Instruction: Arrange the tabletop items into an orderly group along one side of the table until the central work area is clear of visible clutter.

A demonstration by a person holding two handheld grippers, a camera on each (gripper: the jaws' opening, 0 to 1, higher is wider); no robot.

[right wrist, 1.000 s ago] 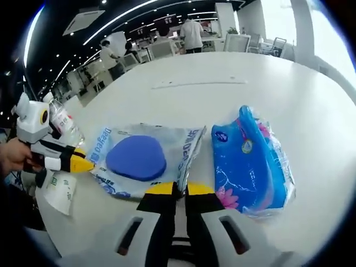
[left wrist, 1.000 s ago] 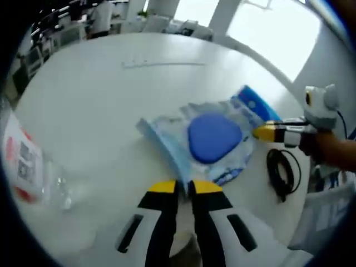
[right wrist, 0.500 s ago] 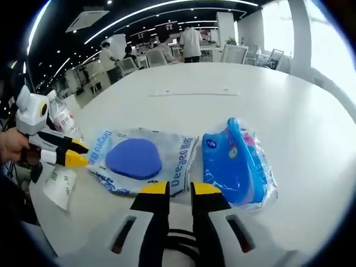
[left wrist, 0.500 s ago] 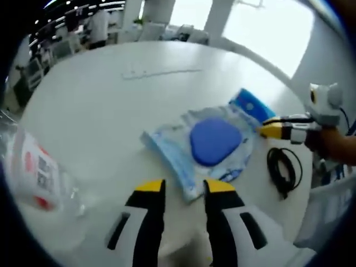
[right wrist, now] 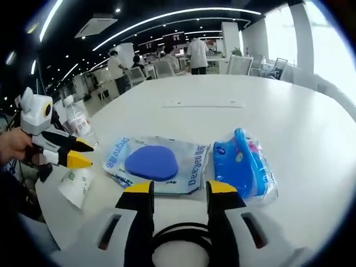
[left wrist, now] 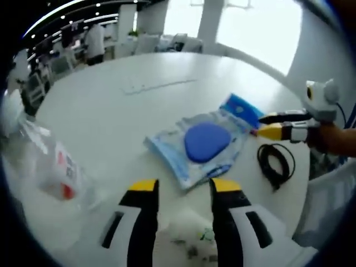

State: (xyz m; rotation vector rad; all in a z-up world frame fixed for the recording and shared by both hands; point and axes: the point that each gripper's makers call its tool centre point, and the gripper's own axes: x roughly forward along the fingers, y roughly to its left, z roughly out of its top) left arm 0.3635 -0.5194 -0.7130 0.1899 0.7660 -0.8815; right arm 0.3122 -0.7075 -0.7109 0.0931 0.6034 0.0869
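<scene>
Setting: an open-plan office with ceiling strip lights, desks and standing people at 12 o'clock in the right gripper view; a large round white table [right wrist: 233, 94] is the work surface.

Item 1: a clear plastic packet printed in blue, holding a rounded blue pad [right wrist: 151, 163], is seen lying flat at the centre of the right gripper view; in the left gripper view it [left wrist: 204, 141] is placed just past the jaw tips.

Item 2: a bright blue plastic-wrapped tissue pack [right wrist: 245, 167] is laid just beside the packet, at 3 o'clock of it.

Item 3: a clear plastic bottle with a red-and-white label [left wrist: 53, 172] is found lying at 9 o'clock in the left gripper view; whether it holds liquid cannot be told.

Item 4: a coiled black cable [left wrist: 274, 165] is noted at 3 o'clock of the packet, near the table edge.

Item 5: a white printed wrapper [right wrist: 75, 186] is set at 8 o'clock of the packet.

Left gripper [left wrist: 181, 185]: jaws are parted wide, nothing is held. Right gripper [right wrist: 178, 189]: jaws likewise spread, nothing is gripped.

Step judged in hand: packet and tissue pack appear set down side by side and released. Next move, as judged: the bottle, wrapper and cable would need to be gathered beside them, each approached with the jaws spread and closed gently.
</scene>
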